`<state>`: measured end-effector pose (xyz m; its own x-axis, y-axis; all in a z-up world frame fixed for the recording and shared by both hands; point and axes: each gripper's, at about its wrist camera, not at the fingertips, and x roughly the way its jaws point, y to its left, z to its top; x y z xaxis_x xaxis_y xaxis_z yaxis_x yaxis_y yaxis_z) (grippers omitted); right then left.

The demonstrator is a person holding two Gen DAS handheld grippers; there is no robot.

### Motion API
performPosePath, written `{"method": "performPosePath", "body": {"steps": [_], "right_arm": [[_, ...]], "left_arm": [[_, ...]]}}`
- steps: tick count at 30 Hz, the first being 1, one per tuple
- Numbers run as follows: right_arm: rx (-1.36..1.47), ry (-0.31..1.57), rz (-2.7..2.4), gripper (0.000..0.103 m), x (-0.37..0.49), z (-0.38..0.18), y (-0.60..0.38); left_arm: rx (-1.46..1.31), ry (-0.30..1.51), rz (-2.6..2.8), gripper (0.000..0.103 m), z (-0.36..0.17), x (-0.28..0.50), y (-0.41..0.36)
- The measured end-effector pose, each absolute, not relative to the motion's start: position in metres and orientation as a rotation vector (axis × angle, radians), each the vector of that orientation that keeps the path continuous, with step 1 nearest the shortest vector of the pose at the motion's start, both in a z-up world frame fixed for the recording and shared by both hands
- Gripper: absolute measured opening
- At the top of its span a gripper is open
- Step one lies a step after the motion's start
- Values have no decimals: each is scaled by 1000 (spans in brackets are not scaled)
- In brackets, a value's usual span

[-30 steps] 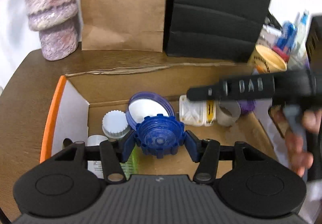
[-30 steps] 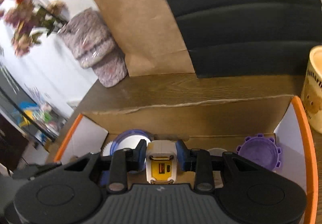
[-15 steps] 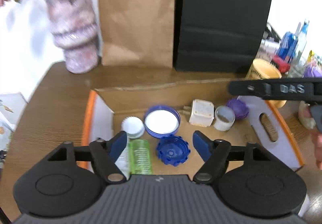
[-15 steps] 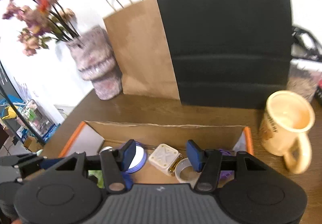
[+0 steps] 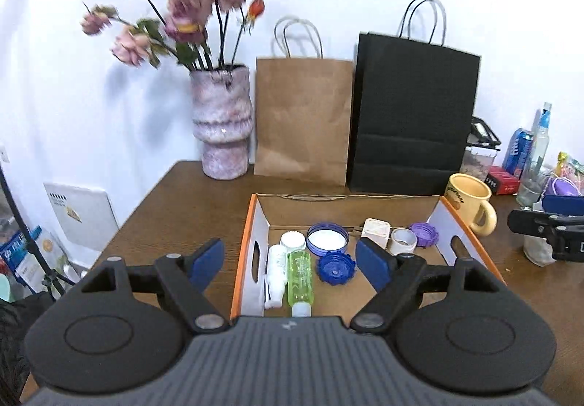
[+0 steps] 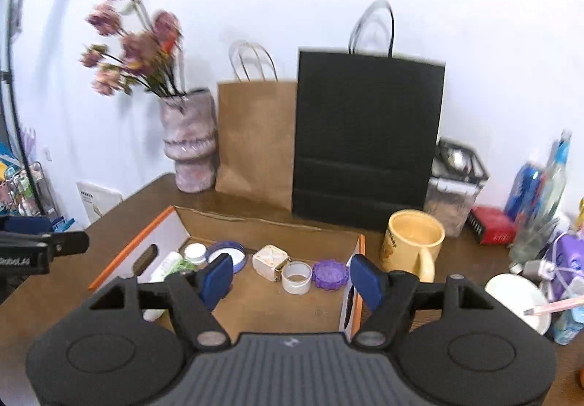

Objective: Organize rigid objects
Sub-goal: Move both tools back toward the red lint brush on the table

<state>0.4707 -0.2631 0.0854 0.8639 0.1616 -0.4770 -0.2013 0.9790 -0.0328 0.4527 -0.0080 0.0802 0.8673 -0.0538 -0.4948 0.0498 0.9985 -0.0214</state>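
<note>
An orange-rimmed cardboard box holds a ridged blue lid, a blue-rimmed lid, a white cap, a green bottle, a white bottle, a cream cube, a white ring and a purple lid. My left gripper hangs above and in front of the box, its jaws opening with nothing between them. My right gripper hovers likewise, opening and empty, above the cream cube and white ring.
Behind the box stand a flower vase, a brown paper bag and a black paper bag. A yellow mug sits just right of the box. Bottles, a red box and a white bowl crowd the table's right end.
The left gripper let go of the ridged blue lid and the right one let go of the cream cube; both now lie in the box. Both grippers opened and drew back and upward.
</note>
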Motion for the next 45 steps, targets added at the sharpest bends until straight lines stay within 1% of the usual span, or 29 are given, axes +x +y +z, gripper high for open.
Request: {"method": "performPosePath", "body": {"steps": [3, 10, 14, 18, 26, 32, 37, 45], "right_arm": [[-102, 432, 204, 75, 434, 82, -260], [-166, 345, 217, 76, 358, 56, -250], [-156, 322, 236, 83, 317, 43, -250], [-107, 320, 261, 83, 281, 34, -252], [-72, 233, 222, 86, 199, 17, -251], [-97, 228, 220, 87, 153, 4, -245], [-90, 265, 232, 88, 123, -16, -243], [-60, 321, 185, 88, 141, -31, -261]], "left_arm": [[1, 475, -58, 81, 75, 420, -10], [13, 377, -58, 81, 58, 344, -10], [54, 321, -93, 81, 49, 302, -14], [99, 264, -104, 81, 43, 262, -16], [58, 192, -33, 82, 13, 180, -3], [11, 210, -23, 84, 1, 141, 13], [1, 262, -50, 85, -9, 127, 17], [8, 304, -55, 86, -20, 142, 6]]}}
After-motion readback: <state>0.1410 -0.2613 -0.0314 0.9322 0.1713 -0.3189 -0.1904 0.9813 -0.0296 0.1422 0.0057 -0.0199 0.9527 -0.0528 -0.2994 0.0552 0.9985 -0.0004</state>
